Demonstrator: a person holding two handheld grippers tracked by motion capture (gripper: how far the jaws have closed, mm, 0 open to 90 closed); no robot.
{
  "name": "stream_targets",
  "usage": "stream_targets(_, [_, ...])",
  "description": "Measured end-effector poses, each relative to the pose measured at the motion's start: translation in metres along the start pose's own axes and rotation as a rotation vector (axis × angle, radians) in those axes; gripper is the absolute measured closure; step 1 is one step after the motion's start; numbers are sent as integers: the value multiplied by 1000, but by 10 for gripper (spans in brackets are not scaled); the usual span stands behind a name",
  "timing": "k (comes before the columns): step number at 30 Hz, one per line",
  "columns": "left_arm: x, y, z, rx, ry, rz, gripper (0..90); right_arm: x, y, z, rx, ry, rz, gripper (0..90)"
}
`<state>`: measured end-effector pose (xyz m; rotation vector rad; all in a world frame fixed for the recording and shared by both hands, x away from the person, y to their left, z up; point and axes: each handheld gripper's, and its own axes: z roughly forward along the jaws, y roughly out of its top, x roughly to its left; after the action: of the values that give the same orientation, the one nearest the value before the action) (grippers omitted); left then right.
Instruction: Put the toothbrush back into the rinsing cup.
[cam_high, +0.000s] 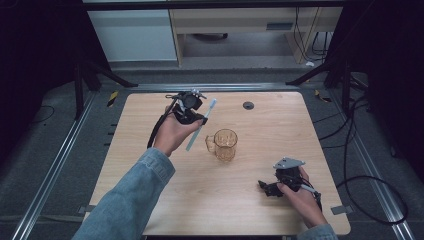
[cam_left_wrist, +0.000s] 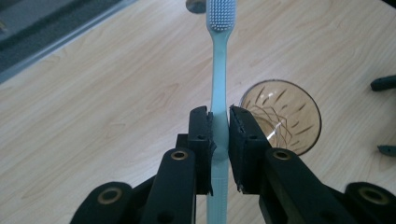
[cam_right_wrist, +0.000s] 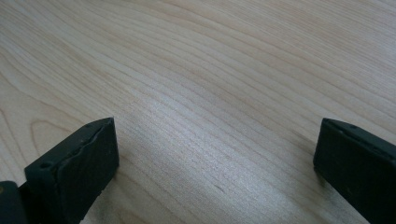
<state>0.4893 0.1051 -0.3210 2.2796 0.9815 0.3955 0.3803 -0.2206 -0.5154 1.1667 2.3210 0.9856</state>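
Tongs (cam_left_wrist: 219, 135) clamp pale blue toothbrush (cam_left_wrist: 219, 79) beside amber glass (cam_left_wrist: 286, 114)

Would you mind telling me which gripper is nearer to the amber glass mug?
Left. The left gripper, clamping the toothbrush, is raised just beside the mug; the right gripper rests farther off.

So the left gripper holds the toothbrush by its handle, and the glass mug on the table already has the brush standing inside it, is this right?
Not quite. The left gripper does hold the toothbrush by its handle, but the mug is empty: the brush is up in the gripper, beside the mug. The high view shows it.
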Motion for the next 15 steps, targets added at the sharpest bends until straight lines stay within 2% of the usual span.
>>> stream_targets(8, [1,2,-9,-92,20,5,791,0,0,0,0,0,-1,4])
stream_targets(15, [0,3,-18,-215,31,6,790,0,0,0,0,0,-1,4])
